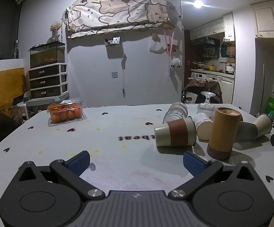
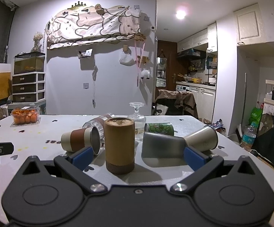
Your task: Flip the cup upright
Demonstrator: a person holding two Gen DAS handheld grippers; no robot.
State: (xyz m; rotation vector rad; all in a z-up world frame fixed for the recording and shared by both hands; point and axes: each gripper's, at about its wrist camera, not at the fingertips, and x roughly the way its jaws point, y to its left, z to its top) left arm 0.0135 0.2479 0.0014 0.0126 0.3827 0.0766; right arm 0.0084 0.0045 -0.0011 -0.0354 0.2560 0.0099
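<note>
A tan cup with a dark brown base (image 2: 119,145) stands on end on the table, between and just beyond the fingers of my open right gripper (image 2: 137,156); it also shows in the left wrist view (image 1: 223,132). A cream cup with a brown band (image 1: 174,134) lies on its side ahead and right of my open, empty left gripper (image 1: 136,162); it also shows in the right wrist view (image 2: 80,139). A grey metal cup (image 2: 161,146) and a beige metal cup (image 2: 203,138) lie on their sides near my right fingertip (image 2: 193,156).
An upturned stemmed glass (image 2: 137,117), a striped glass on its side (image 1: 175,111), a white paper cup (image 1: 203,125) and a green printed can (image 2: 159,128) crowd behind the cups. A plastic box of oranges (image 1: 66,111) sits far left. The table edge (image 2: 250,157) is close on the right.
</note>
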